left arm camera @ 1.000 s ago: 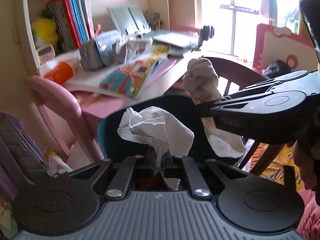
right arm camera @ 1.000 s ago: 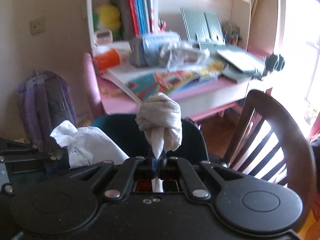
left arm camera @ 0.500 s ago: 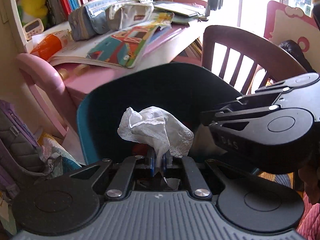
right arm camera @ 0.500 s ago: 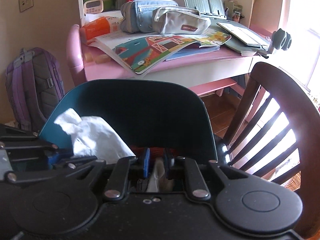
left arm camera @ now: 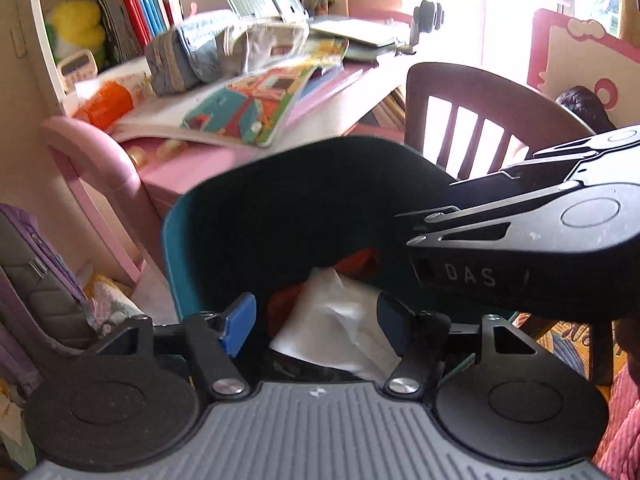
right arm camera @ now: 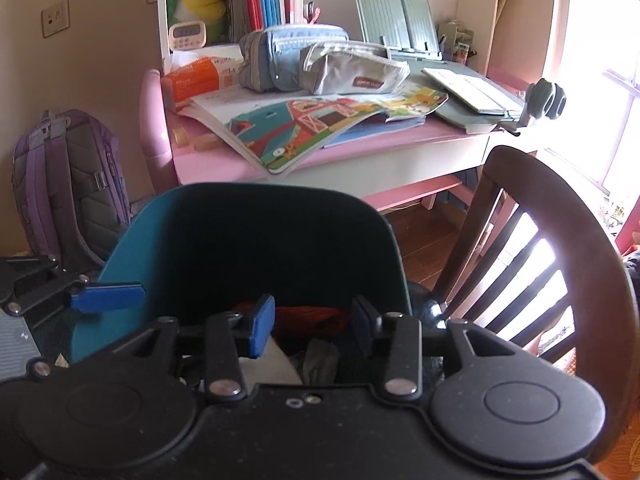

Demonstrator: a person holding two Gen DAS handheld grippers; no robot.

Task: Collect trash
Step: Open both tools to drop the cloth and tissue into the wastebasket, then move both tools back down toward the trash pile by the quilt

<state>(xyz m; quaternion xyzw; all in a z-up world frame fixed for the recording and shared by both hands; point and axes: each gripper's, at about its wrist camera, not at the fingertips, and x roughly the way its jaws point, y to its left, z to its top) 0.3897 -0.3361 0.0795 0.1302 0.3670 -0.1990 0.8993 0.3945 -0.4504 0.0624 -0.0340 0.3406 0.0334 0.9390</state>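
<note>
Dropped tissue point(left arm camera: 336, 320) below parted fingers point(left arm camera: 239, 330)

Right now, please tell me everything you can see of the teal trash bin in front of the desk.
The trash bin looks like smooth plastic, teal outside and dark inside, with a rounded rim. It stands upright and open between the pink desk and both grippers, beside a wooden chair. Inside lie white tissue, something red-orange and a grey crumpled piece. The left gripper and right gripper hang over its mouth, jaws opening, nothing pressed between them.
</note>
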